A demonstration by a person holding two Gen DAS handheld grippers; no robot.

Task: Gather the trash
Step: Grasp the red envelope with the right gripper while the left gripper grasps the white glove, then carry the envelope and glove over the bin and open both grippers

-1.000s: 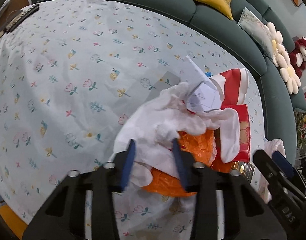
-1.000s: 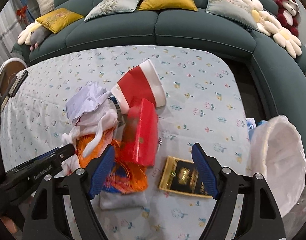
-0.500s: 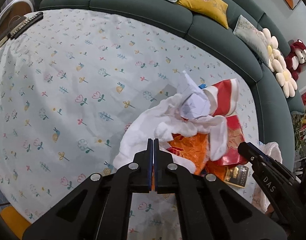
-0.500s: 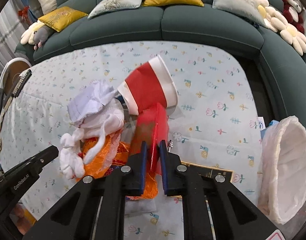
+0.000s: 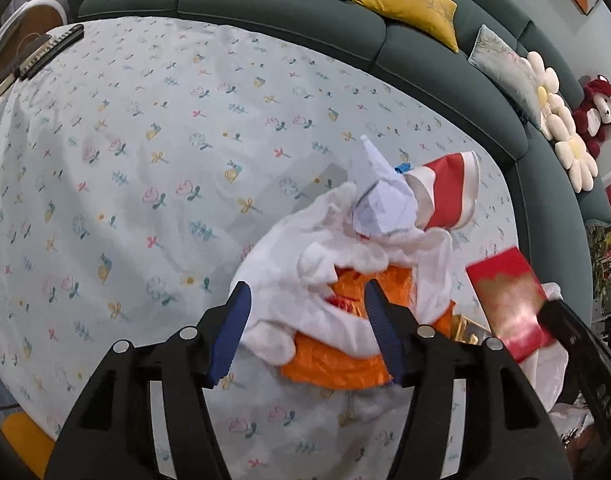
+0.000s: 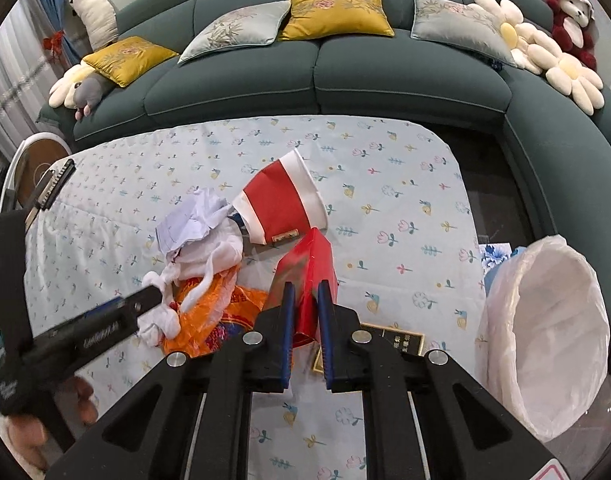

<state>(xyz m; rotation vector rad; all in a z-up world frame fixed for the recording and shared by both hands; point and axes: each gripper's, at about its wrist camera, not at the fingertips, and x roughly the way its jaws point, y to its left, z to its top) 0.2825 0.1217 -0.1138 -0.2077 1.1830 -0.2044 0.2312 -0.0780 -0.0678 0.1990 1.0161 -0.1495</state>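
Since a moment ago the left gripper (image 5: 305, 332) has spread apart around white cloth (image 5: 329, 280) at 12 o'clock, while the right gripper (image 6: 305, 320) stays clamped on the red carton (image 6: 305, 272).

On the floral tablecloth (image 6: 385, 168): one red box (image 6: 305, 268); one red-and-white paper cup (image 6: 283, 204); one crumpled paper (image 6: 189, 220); one white cloth (image 6: 209, 256); one orange bag (image 6: 217, 312); one gold-edged card (image 6: 397, 342); far off, five sofa cushions; right, one lined bin (image 6: 545, 340).

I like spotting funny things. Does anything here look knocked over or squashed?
Yes. The red-and-white paper cup lies tipped on its side on the floral tablecloth, and crumpled white paper sits atop the trash heap.
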